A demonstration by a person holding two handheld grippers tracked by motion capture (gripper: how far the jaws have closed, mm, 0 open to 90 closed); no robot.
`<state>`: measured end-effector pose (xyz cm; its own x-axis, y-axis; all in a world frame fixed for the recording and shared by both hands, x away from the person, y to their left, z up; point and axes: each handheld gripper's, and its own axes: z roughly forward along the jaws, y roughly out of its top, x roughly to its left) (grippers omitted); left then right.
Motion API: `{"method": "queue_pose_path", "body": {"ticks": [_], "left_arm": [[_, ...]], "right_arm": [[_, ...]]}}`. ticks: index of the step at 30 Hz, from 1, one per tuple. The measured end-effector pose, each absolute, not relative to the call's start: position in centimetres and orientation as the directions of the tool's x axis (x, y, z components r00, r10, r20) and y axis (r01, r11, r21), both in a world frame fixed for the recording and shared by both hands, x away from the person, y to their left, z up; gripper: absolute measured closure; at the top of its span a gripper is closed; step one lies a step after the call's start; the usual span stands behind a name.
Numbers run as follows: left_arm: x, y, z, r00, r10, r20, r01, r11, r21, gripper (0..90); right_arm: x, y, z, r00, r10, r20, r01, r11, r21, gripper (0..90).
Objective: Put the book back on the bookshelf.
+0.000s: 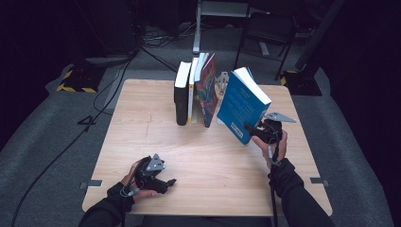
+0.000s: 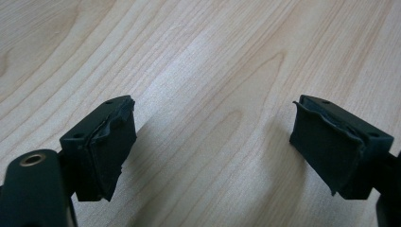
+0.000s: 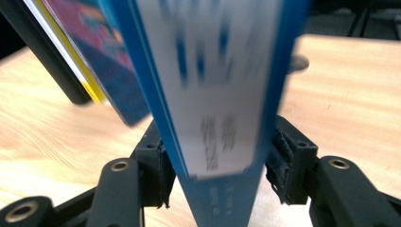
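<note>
A thick blue book (image 1: 243, 104) leans to the left, tilted over the right half of the wooden table (image 1: 142, 142). My right gripper (image 1: 251, 127) is shut on its lower corner. In the right gripper view the blue book (image 3: 213, 80) rises spine-first between the two jaws of the right gripper (image 3: 217, 165), and both pads press its covers. My left gripper (image 1: 169, 182) lies low near the table's front left and points right. Its jaws stand wide apart in the left gripper view (image 2: 213, 142), with bare wood between them.
A row of upright books stands at the table's back middle: a black book (image 1: 181, 97), a white and yellow book (image 1: 193, 90) and a colourful book (image 1: 206, 92). A metal bookend (image 1: 221, 84) sits behind them. Chairs and cables lie beyond the far edge.
</note>
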<state>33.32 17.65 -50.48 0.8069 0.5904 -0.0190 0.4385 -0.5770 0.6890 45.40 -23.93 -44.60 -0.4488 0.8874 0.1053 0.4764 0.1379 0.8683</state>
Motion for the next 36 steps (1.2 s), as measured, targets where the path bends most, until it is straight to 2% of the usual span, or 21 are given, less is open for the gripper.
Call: {"method": "queue_pose_path", "body": {"ticks": [3,9,24,36], "left_arm": [[33.3,17.7,-50.5,0.807,0.59,-0.019,0.438,-0.577,0.69,14.7],[33.3,17.6,-50.5,0.808,0.589,-0.019,0.438,-0.578,0.689,14.7],[33.4,17.6,-50.5,0.808,0.588,-0.019,0.437,-0.579,0.689,14.6],[33.4,17.6,-50.5,0.811,0.585,-0.018,0.435,-0.581,0.688,14.5]], "right_arm": [[45.9,-23.7,-45.6,-0.461,0.877,0.136,0.496,0.128,0.859,54.2],[45.6,-22.9,-46.2,-0.466,0.883,0.056,0.411,0.159,0.898,59.5],[46.0,-19.2,-46.8,-0.291,0.955,0.05,0.372,0.064,0.926,60.5],[47.4,-18.3,-46.8,-0.256,0.966,0.046,0.364,0.052,0.93,60.4]]}}
